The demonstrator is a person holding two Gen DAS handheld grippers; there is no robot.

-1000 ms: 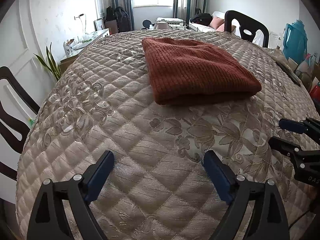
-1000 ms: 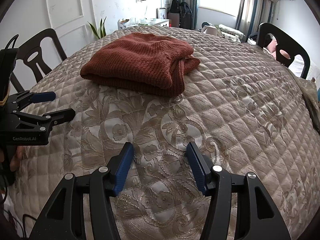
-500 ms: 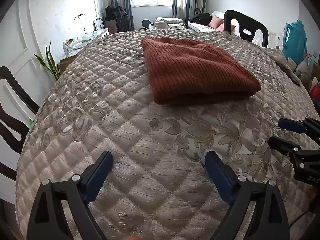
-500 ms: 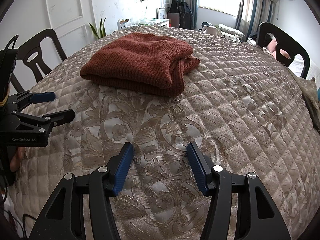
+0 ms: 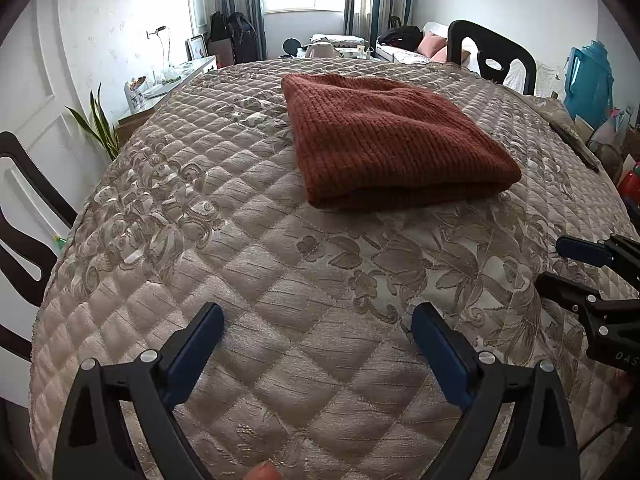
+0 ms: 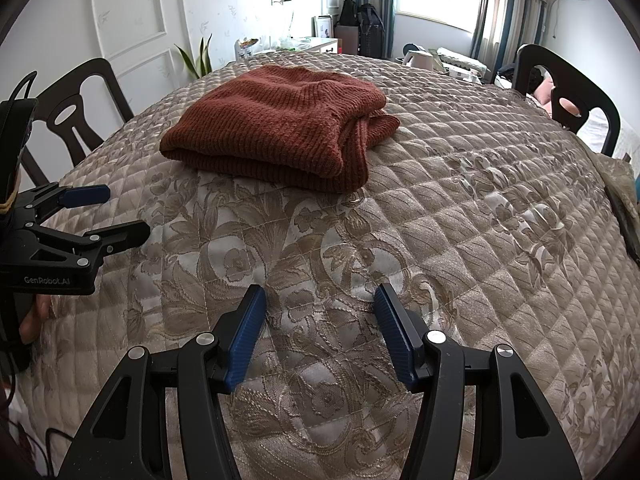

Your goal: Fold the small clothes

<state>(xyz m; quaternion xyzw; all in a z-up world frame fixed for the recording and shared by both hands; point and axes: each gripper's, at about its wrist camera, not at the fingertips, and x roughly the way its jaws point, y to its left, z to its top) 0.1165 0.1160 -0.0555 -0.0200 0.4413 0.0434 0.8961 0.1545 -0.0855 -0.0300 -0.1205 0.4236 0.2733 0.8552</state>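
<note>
The only clear writing is on the left claw (image 6: 116, 216) as the right wrist view shows it: "GenRobot.AI" in pale letters on its black body. In the left wrist view the right claw (image 5: 560, 264) shows the start of a word, "DAS", cut off at the picture's edge. Both claws are angled down toward the quilted, flower-patterned desk (image 5: 280, 280), low over its near edge and side by side, each entering the other's view from the side. The left claw's (image 5: 316, 332) blue-padded fingers (image 5: 196, 344) stand wide apart with only bare quilting between them. The right claw (image 6: 320, 312) is likewise spread, its blue pads (image 6: 248, 332) apart with nothing between them, though less widely than the left. Part of a hand (image 6: 34, 316) shows behind the left claw's body, and a fingertip (image 5: 262, 472) peeks in at the bottom edge of the left wrist view. The rust-red knitted sweater (image 5: 392, 144) lies folded into a thick, roughly square stack on the desk, well ahead of both claws and touched by neither; from the right wrist view the sweater (image 6: 280, 124) has its folded layers stacked at the near edge and a loose flap sticking out on its right side. Dark chairs (image 6: 76, 112) stand around the desk. Compared with a second ago, nothing has shifted: the claws hang in the same places with the same spread, and the sweater keeps the same shape and spot.
</note>
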